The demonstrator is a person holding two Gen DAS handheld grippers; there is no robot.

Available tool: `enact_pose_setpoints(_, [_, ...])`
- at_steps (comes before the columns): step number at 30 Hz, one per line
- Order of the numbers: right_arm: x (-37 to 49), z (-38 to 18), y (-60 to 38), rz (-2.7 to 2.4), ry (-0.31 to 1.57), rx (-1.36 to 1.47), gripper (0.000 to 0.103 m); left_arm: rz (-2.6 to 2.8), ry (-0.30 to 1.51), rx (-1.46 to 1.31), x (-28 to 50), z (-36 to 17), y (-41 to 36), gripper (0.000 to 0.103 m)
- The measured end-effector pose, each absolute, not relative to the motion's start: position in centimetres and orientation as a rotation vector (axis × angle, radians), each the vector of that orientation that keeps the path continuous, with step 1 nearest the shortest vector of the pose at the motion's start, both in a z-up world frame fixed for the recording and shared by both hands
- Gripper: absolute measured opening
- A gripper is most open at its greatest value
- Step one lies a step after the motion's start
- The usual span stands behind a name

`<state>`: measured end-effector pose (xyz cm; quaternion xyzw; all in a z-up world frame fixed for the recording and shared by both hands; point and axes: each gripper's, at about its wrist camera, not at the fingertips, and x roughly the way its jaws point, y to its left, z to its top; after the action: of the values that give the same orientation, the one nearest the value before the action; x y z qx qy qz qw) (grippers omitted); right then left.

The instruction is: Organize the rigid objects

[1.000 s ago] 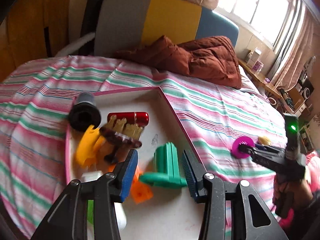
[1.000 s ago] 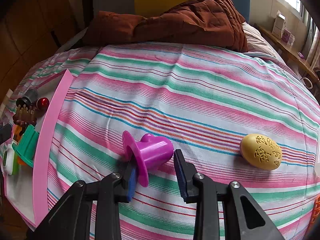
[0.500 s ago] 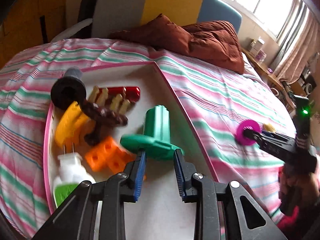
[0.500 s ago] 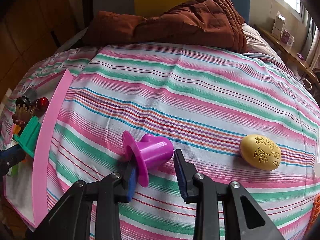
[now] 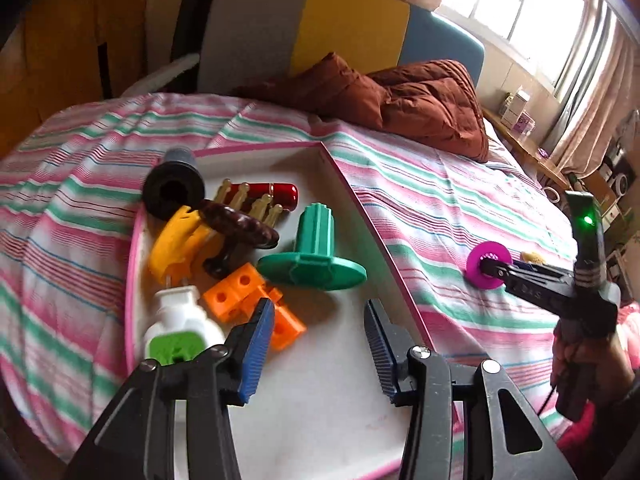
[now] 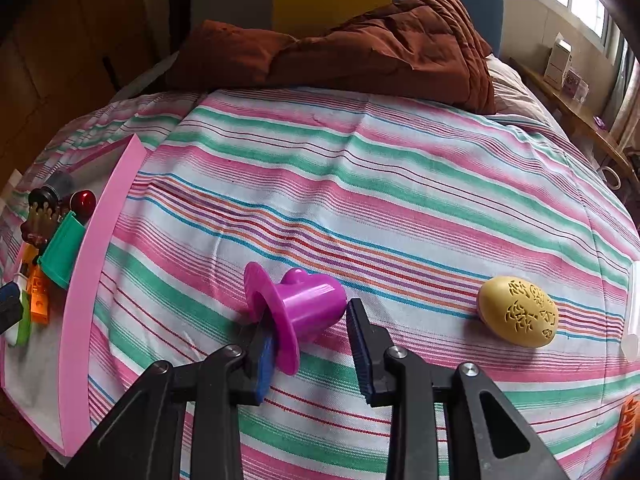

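A pink-rimmed white tray [image 5: 352, 196] on the striped bed holds a green flanged part [image 5: 316, 252], orange blocks [image 5: 248, 300], a yellow piece [image 5: 176, 240], a red cylinder [image 5: 280, 194], a black tube [image 5: 174, 188], a brown comb-like piece [image 5: 240, 226] and a white-green plug [image 5: 180, 330]. My left gripper [image 5: 318, 338] is open and empty, just short of the green part. My right gripper [image 6: 310, 342] is open around a purple flanged part [image 6: 304, 304] lying on the bed. A yellow egg-shaped object [image 6: 518, 312] lies to its right.
A brown quilt [image 6: 360, 48] is bunched at the head of the bed before a grey, yellow and blue headboard [image 5: 320, 32]. The tray's pink rim [image 6: 100, 264] shows at the left of the right wrist view. An orange item [image 6: 626, 428] sits at the right edge.
My left gripper closed near the green part half a second ago, then opened and drew back; the green part now lies further into the tray. The right gripper has not moved.
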<state>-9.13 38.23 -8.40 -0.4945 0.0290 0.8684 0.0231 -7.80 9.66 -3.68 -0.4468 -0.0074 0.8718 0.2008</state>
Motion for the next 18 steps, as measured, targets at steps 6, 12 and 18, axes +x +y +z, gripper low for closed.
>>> enact_pose_setpoints(6, [-9.2, -8.4, 38.1, 2.688, 0.073, -1.522, 0.031, 2.478, 0.043, -1.244, -5.5, -3.2, 8.8, 0.048])
enact_pose_setpoints(12, [-9.2, -8.4, 38.1, 2.686, 0.069, -1.515, 0.031, 2.511, 0.105, -1.231, -3.8, -3.3, 7.8, 0.048])
enact_pose_setpoints(18, [-9.1, -8.4, 37.9, 2.686, 0.063, -1.508, 0.030, 2.518, 0.099, -1.264, -3.0, -3.9, 6.8, 0.048])
